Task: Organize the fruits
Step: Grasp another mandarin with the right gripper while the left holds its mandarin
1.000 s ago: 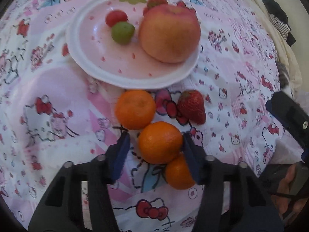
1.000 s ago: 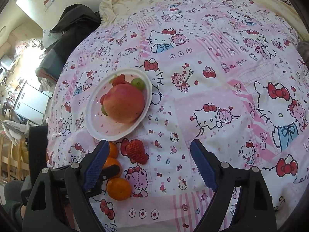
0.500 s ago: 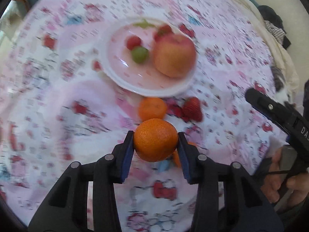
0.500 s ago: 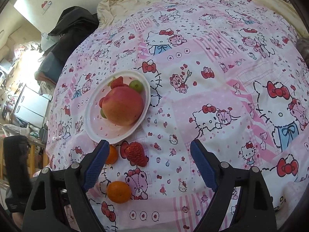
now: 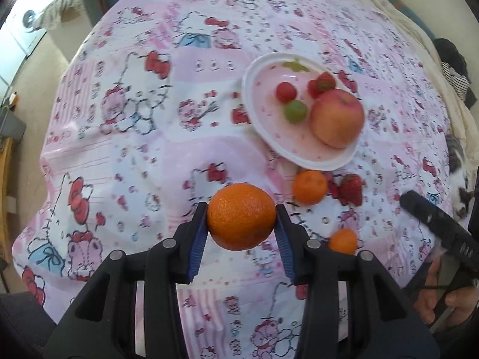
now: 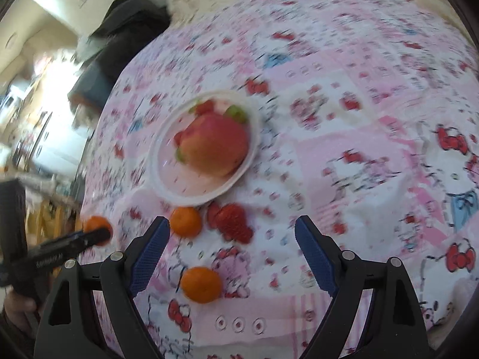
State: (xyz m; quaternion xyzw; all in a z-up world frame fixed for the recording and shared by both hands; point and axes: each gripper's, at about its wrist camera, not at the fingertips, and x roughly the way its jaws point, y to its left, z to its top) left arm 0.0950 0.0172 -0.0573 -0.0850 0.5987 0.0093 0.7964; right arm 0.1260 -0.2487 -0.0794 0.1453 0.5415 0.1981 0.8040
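Note:
My left gripper [image 5: 242,217] is shut on an orange [image 5: 241,216] and holds it above the pink patterned bedspread. A white plate [image 5: 250,98] lies beyond it to the right and holds a large apple [image 5: 336,118], a green fruit [image 5: 295,110], a small red fruit [image 5: 286,91] and a strawberry. Two more oranges [image 5: 310,187] [image 5: 342,240] and a loose strawberry [image 5: 350,190] lie on the cloth below the plate. My right gripper [image 6: 232,237] stands open above the cloth, with the strawberry [image 6: 232,223] and an orange [image 6: 201,284] seen between its fingers but lower down.
The bedspread [image 5: 134,125] covers a bed whose left edge drops to the floor. Dark clothing [image 6: 125,36] lies at the bed's far corner. A hand [image 5: 443,302] holds the right gripper's handle at the lower right of the left wrist view.
My left gripper closed on the middle orange and lifted it off the cloth, pulling back from the plate. My right gripper shifted slightly toward the strawberry, still open.

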